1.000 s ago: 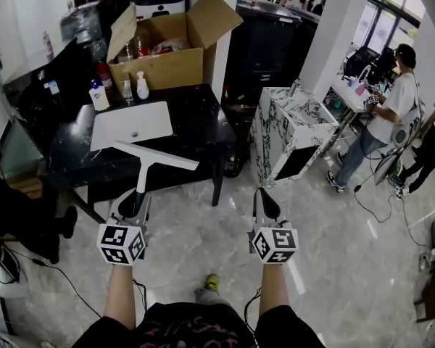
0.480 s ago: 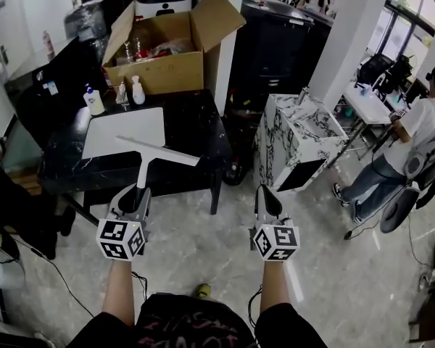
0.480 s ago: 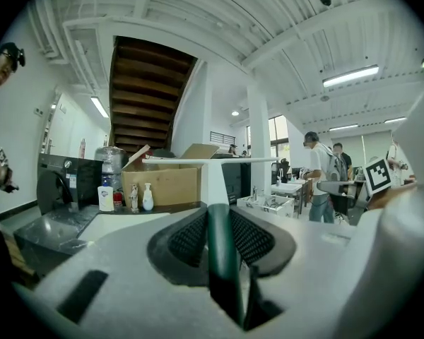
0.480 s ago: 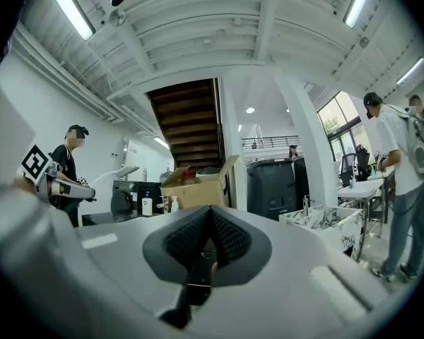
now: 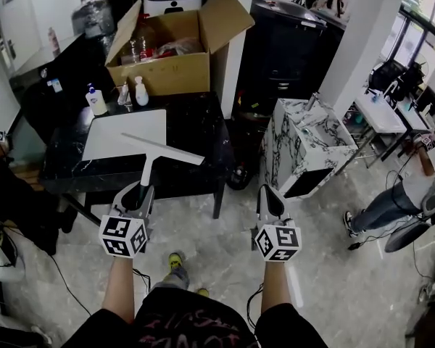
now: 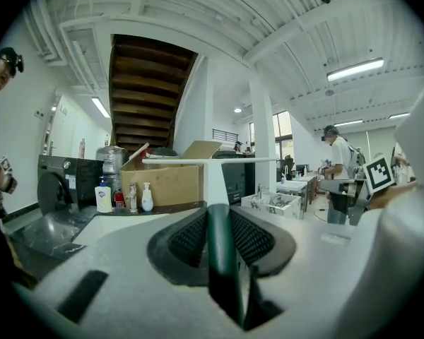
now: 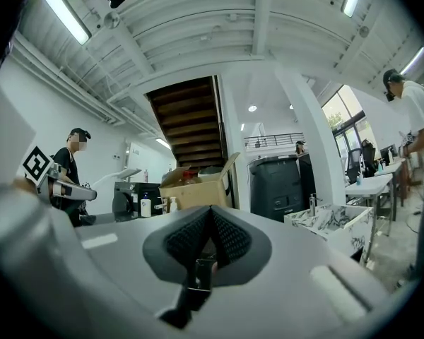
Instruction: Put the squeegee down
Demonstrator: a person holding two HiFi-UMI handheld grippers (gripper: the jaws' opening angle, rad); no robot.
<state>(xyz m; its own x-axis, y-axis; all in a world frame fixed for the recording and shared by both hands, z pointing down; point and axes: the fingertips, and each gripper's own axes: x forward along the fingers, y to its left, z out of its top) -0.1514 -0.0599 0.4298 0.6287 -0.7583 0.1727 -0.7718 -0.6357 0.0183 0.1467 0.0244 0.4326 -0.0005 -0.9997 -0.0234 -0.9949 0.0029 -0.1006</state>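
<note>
A white squeegee (image 5: 162, 149) with a dark green handle sticks forward from my left gripper (image 5: 139, 193), which is shut on the handle. Its long blade lies crosswise, in the air over the near edge of the black table (image 5: 196, 125). In the left gripper view the handle (image 6: 213, 217) runs between the pads up to the white blade (image 6: 212, 162). My right gripper (image 5: 267, 196) is held level to the right, over the floor. In the right gripper view its pads (image 7: 210, 221) meet with nothing between them.
On the table lie a white board (image 5: 127, 133), pump bottles (image 5: 96, 100) and an open cardboard box (image 5: 167, 67). A marble-patterned cabinet (image 5: 304, 147) stands to the right. A seated person (image 5: 3, 194) is at the left, another person (image 5: 391, 205) at the right.
Both grippers and the squeegee have moved forward towards the black table, which now looks nearer. The person at the right has shifted towards the frame's edge.
</note>
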